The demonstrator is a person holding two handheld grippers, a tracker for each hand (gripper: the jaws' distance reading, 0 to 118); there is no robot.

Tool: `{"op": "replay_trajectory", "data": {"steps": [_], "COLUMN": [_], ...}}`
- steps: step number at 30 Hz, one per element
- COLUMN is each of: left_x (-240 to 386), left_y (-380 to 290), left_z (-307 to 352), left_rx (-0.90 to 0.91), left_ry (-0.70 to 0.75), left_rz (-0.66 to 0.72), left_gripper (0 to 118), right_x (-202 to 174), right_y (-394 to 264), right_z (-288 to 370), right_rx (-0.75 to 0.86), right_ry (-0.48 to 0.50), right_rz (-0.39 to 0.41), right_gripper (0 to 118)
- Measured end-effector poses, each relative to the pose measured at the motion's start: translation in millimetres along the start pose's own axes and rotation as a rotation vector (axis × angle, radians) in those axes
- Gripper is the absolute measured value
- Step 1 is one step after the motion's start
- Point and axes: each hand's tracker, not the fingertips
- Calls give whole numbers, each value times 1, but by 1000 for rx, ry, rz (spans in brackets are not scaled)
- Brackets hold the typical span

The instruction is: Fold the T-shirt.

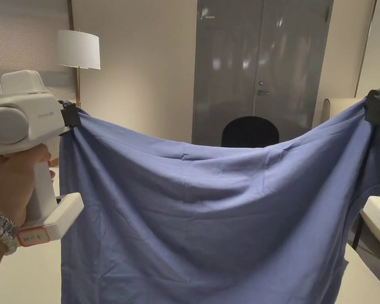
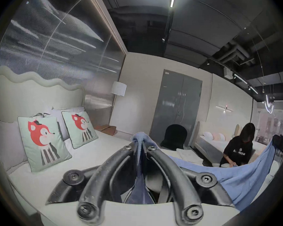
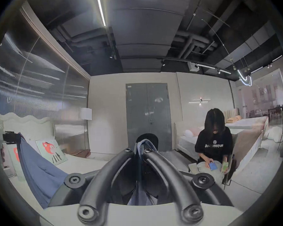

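Observation:
A blue T-shirt (image 1: 209,213) hangs spread out in the air in front of me, its top edge sagging between the two grippers. My left gripper (image 1: 70,114) is shut on the shirt's upper left corner, held by a hand with a wristwatch. My right gripper (image 1: 377,107) is shut on the upper right corner at the frame's edge. In the left gripper view the jaws (image 2: 140,146) pinch a bunch of blue cloth (image 2: 235,179) that stretches off to the right. In the right gripper view the jaws (image 3: 140,148) also clamp blue cloth, and the shirt (image 3: 38,169) runs to the left.
A white bed (image 2: 39,185) with two fox-print pillows (image 2: 42,141) lies below the shirt. A black chair (image 1: 249,132) stands before grey double doors (image 1: 260,67). A floor lamp (image 1: 78,51) is at the left wall. A person in black (image 3: 214,144) sits to the right beside another bed.

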Motion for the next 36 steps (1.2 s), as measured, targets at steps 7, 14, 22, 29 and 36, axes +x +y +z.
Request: {"op": "replay_trajectory", "data": {"steps": [7,14,22,29,36], "left_x": [3,8,6,-2,-7], "left_y": [30,48,52,27,-4], "left_z": [-82,-151,-205,-221,-206], "left_rx": [50,101,123,118,48], "left_ry": [9,-3,-20,-13,4], "left_rz": [25,34,100,99,110], "left_gripper": [1,2,1,1,1], "right_x": [-3,-3,0,-1,5], "right_y": [18,36,41,14,-12], "right_z": [-96,-163,-208,-213,-192], "right_rx": [48,108,137,109,40], "right_ry": [-4,-36,-54,-48,-38], "right_rz": [-2,34,32,79,63], "right_gripper": [3,3,3,3,3]}}
